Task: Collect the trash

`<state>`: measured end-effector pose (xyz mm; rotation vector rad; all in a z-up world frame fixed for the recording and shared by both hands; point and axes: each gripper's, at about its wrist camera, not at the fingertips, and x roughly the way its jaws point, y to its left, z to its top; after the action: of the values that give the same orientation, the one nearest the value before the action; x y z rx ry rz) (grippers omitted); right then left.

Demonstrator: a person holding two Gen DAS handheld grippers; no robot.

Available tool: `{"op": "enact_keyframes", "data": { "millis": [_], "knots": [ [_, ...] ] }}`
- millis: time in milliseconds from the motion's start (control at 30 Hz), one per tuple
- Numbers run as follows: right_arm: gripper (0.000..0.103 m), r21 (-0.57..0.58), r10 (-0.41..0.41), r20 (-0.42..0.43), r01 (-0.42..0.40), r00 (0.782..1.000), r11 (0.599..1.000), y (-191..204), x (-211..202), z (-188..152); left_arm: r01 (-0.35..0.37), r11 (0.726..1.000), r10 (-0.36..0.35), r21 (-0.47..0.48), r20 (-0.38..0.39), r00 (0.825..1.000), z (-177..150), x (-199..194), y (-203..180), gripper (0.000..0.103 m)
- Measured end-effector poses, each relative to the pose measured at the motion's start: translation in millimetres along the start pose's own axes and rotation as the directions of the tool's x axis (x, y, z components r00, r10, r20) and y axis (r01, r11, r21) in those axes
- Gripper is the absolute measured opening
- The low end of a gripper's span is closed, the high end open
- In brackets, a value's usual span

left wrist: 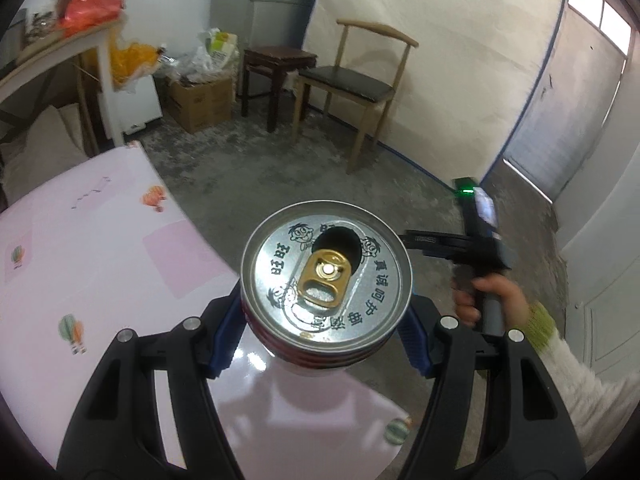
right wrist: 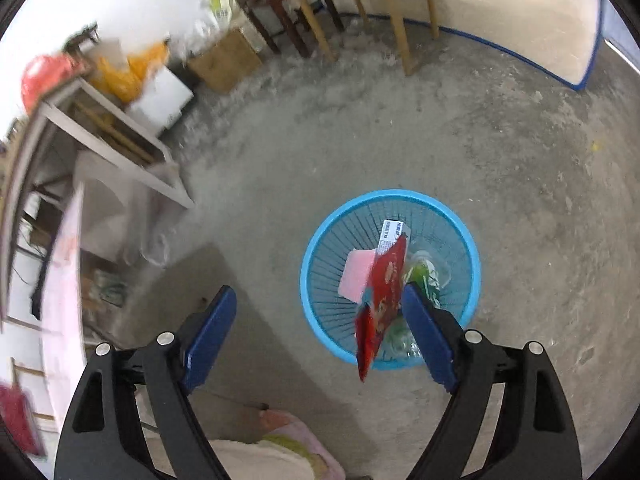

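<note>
The can (left wrist: 326,280) stands upright, clamped in the left gripper (left wrist: 320,330) above the table (left wrist: 80,248). The bin (right wrist: 390,280) sits below the right gripper (right wrist: 320,332), whose wide-apart jaws let the red wrapper (right wrist: 382,300) fall.

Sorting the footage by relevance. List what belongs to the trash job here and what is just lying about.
Job: drink can in left gripper; red wrapper beside open right gripper; blue basket.
Lying about: chair; cardboard box; stool.

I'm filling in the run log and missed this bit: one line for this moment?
left claw: shut on can | right claw: open, red wrapper over blue basket
</note>
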<state>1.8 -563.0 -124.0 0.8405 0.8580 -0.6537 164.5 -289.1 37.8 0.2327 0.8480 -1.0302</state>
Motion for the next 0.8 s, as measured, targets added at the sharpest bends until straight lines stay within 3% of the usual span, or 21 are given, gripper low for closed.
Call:
{"op": "enact_keyframes", "data": {
  "millis": [200, 267, 333, 433, 633, 800],
  "knots": [
    [0.085, 0.061, 0.015, 0.059, -0.019, 0.998, 0.998, -33, -50, -33, 0.062, 0.998, -0.062, -0.005, -0.103, 0.993, 38, 64, -22, 0.063],
    [0.085, 0.09, 0.013, 0.072, -0.02, 0.997, 0.996, -45, -65, -44, 0.05, 0.998, -0.047, 0.024, -0.116, 0.992, 56, 94, -38, 0.064],
    [0.085, 0.112, 0.006, 0.074, -0.014, 0.997, 0.994, -56, -74, -53, 0.03, 0.998, -0.022, 0.057, -0.147, 0.989, 69, 128, -53, 0.076],
    [0.085, 0.138, -0.008, 0.079, -0.003, 0.997, 0.99, -70, -84, -60, -0.04, 0.998, 0.049, 0.054, -0.169, 0.984, 72, 157, -61, 0.078],
    [0.085, 0.152, -0.008, 0.09, -0.006, 0.996, 0.988, -78, -96, -74, 0.038, 0.999, -0.036, 0.006, -0.161, 0.986, 51, 125, -58, 0.078],
    [0.085, 0.11, 0.032, 0.087, -0.042, 0.996, 0.993, -60, -98, -80, 0.052, 0.998, -0.05, 0.024, -0.081, 0.995, 29, 64, -47, 0.078]
  ]
}}
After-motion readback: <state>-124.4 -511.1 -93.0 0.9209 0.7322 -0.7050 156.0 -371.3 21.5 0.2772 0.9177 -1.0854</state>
